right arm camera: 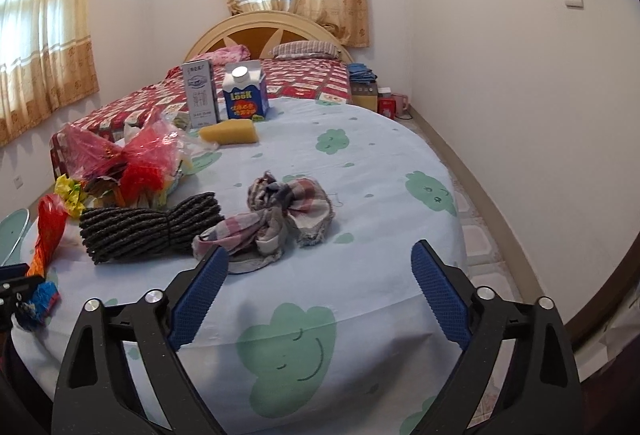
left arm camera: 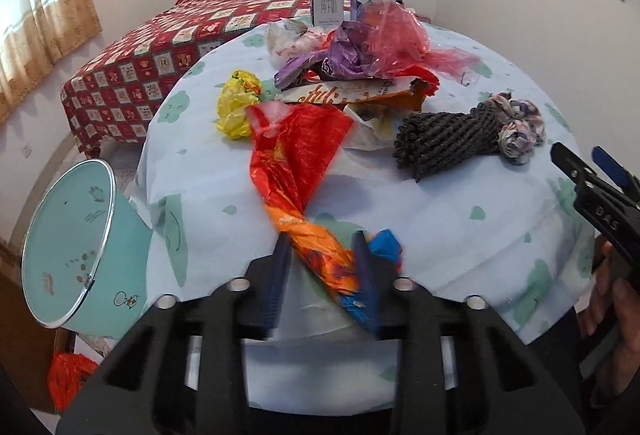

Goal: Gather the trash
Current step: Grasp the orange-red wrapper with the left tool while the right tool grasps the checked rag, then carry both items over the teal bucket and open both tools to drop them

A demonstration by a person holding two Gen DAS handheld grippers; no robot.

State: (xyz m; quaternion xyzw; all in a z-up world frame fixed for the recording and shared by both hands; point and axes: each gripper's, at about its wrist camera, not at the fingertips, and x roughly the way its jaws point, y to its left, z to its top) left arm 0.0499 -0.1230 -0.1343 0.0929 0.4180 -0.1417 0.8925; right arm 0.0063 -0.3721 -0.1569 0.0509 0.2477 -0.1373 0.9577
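Red-orange bag [left arm camera: 296, 163], twisted and crinkled, stretched from table [left arm camera: 440, 235] middle to near edge, its twisted end clamped in left gripper [left arm camera: 320, 259]. Right gripper [right arm camera: 320, 287] spread wide, empty, above near edge. "LOOK" read on blue carton [right arm camera: 245, 95] at far edge.

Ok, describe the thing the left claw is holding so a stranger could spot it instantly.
Start at the round table with the pale blue cloud-print cloth. At its near edge, the left claw is shut on a long red-and-orange plastic bag, twisted into a rope at the claw end. Unlike the crumpled yellow wrapper beside it, it lies stretched out toward the trash pile.
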